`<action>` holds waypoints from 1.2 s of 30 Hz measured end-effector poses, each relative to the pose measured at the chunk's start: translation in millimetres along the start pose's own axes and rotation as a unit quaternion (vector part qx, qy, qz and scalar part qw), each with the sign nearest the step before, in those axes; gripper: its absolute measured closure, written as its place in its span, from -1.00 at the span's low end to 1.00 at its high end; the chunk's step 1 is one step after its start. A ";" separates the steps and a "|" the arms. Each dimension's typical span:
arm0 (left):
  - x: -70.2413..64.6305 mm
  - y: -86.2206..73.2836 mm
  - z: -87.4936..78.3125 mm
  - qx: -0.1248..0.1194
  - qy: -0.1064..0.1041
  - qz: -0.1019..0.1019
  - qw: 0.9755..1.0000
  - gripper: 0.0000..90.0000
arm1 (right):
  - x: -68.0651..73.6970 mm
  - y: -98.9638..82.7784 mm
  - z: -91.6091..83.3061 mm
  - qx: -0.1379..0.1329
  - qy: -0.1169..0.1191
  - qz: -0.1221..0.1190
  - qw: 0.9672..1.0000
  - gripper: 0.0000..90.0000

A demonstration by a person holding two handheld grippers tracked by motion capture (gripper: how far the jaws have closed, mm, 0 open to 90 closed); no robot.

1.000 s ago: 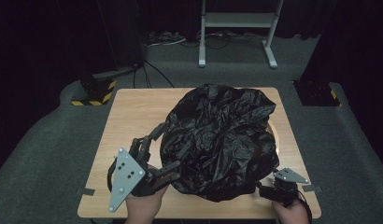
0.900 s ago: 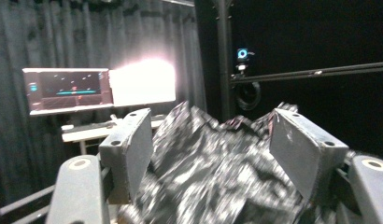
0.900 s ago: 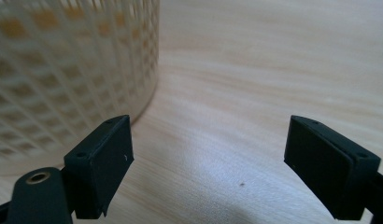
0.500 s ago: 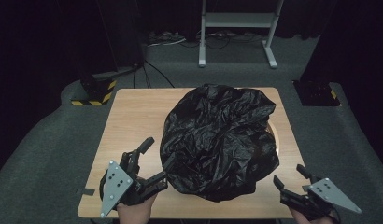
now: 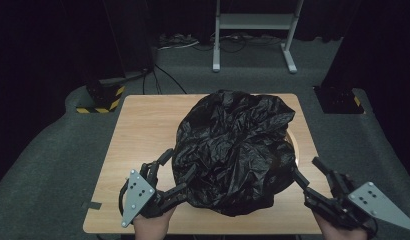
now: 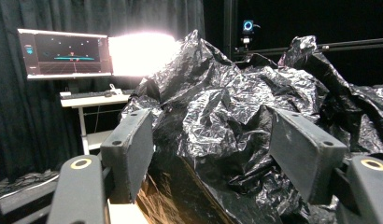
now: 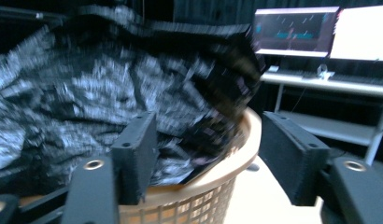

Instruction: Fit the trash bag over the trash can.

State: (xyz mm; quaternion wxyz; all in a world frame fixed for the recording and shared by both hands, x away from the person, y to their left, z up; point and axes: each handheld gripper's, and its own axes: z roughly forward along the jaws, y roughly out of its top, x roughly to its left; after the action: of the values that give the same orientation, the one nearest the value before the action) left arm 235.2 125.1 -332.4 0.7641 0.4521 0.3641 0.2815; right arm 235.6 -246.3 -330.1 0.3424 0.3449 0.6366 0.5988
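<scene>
- A crumpled black plastic bag (image 5: pixel 235 150) covers a round tan woven basket (image 7: pixel 213 186) on the right half of the light wooden bench (image 5: pixel 143 125).
- The bench's left half lies bare.
- The left claw (image 5: pixel 175 172), jaws apart, sits against the bag's near-left edge.
- The right claw (image 5: pixel 308 172), jaws apart and just closing, hangs off the bench's near-right corner, gripping nothing.
</scene>
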 end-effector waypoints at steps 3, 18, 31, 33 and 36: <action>0.1 -1.9 0.8 0.004 0.000 0.000 1.000 -0.31 | -0.7 -8.4 8.2 0.022 0.009 0.015 1.000 0.10; -4.7 -6.5 2.3 0.007 -0.003 -0.003 1.000 -0.31 | 2.5 -4.9 -3.2 0.018 -0.017 -0.027 0.999 1.00; -8.6 -12.0 1.6 0.013 -0.009 -0.008 1.000 -0.31 | -25.9 -44.7 8.8 0.067 -0.059 -0.006 0.996 1.00; -8.9 -12.2 1.4 0.014 -0.009 -0.007 1.000 -0.32 | -29.9 -52.0 18.6 0.080 -0.056 -0.001 0.995 1.00; -9.5 -12.9 1.7 0.013 -0.010 -0.010 1.000 -0.32 | -35.7 -61.1 32.9 0.096 -0.052 0.004 0.994 1.00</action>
State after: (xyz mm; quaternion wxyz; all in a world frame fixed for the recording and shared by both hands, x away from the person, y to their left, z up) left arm 232.4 111.4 -340.5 0.7643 0.4617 0.3643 0.2645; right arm 280.7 -262.0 -391.9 0.3376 0.4091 0.6714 0.5176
